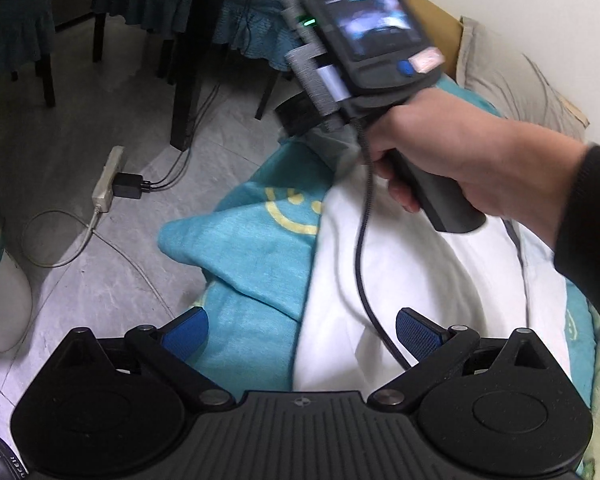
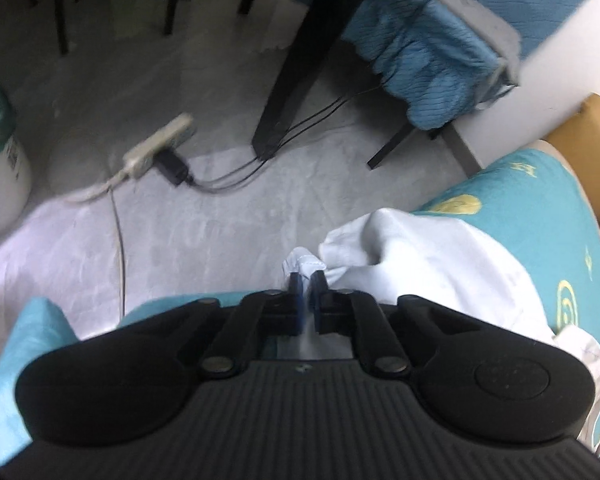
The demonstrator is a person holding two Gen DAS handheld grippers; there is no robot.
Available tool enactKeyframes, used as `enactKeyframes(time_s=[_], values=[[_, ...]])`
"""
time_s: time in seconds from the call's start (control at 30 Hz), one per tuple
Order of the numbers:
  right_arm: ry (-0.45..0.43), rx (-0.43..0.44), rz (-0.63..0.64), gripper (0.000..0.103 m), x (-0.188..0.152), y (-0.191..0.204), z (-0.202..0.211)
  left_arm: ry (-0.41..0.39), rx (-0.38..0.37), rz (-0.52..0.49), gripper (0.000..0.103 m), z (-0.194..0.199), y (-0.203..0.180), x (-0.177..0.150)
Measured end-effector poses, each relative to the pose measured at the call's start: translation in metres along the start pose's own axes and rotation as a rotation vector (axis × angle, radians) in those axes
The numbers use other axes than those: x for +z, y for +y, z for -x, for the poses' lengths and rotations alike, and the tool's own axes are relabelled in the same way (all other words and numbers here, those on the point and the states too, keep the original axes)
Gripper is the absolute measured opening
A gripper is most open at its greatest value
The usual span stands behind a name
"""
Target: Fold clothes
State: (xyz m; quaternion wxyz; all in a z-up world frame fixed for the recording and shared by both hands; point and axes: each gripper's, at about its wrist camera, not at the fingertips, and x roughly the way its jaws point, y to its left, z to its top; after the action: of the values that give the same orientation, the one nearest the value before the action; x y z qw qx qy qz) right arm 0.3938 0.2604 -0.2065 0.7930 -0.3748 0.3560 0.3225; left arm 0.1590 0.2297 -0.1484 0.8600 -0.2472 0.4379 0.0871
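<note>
A white garment (image 1: 400,264) lies on a teal bedspread (image 1: 256,248) with yellow patterns. My left gripper (image 1: 300,334) is open and empty, its blue pads (image 1: 186,334) hovering over the garment's near edge. The right gripper unit (image 1: 380,52), held in a hand, is above the garment's far end; its fingertips are hidden in the left wrist view. In the right wrist view my right gripper (image 2: 308,284) is shut on a bunched edge of the white garment (image 2: 432,256), lifted over the teal bedspread (image 2: 540,200).
Grey floor (image 1: 80,184) lies to the left with a power strip (image 1: 108,178), charger and cables. Dark chair and table legs (image 1: 188,60) with teal covers stand beyond. A white bin (image 1: 0,304) stands at left. A grey pillow (image 1: 508,76) lies at the bed's far end.
</note>
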Motion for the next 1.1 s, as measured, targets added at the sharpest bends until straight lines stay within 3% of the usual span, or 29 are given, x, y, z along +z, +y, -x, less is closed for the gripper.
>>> enactKeyframes(time_s=[0.1, 0.27, 0.47, 0.6, 0.77, 0.9, 1.0, 1.03, 1.1], values=[[-0.092, -0.037, -0.067, 0.004, -0.002, -0.012, 0.027, -0.059, -0.035, 0.04, 0.101, 0.008, 0.003, 0.002], [-0.229, -0.118, -0.208, 0.004, -0.013, -0.045, 0.08, -0.22, -0.126, -0.003, 0.101, 0.039, -0.01, -0.004], [-0.348, -0.24, -0.421, 0.004, -0.057, -0.103, 0.151, -0.267, -0.218, -0.009, 0.101, 0.055, -0.021, -0.008], [-0.329, -0.334, -0.611, 0.004, -0.121, -0.142, 0.178, -0.271, -0.23, -0.03, 0.101, 0.055, -0.03, -0.006], [-0.172, -0.377, -0.773, 0.005, -0.222, -0.167, 0.171, -0.251, -0.223, -0.076, 0.101, 0.049, -0.04, -0.006], [-0.103, -0.333, -0.883, 0.006, -0.292, -0.173, 0.169, -0.239, -0.205, -0.137, 0.101, 0.041, -0.05, -0.01], [-0.126, -0.273, -0.891, 0.008, -0.314, -0.167, 0.177, -0.227, -0.207, -0.157, 0.101, 0.036, -0.053, -0.012], [-0.145, -0.255, -0.862, 0.013, -0.312, -0.163, 0.179, -0.226, -0.206, -0.159, 0.101, 0.035, -0.054, -0.012], [-0.188, -0.217, -0.804, 0.044, -0.306, -0.155, 0.183, -0.221, -0.201, -0.157, 0.101, 0.032, -0.055, -0.013]])
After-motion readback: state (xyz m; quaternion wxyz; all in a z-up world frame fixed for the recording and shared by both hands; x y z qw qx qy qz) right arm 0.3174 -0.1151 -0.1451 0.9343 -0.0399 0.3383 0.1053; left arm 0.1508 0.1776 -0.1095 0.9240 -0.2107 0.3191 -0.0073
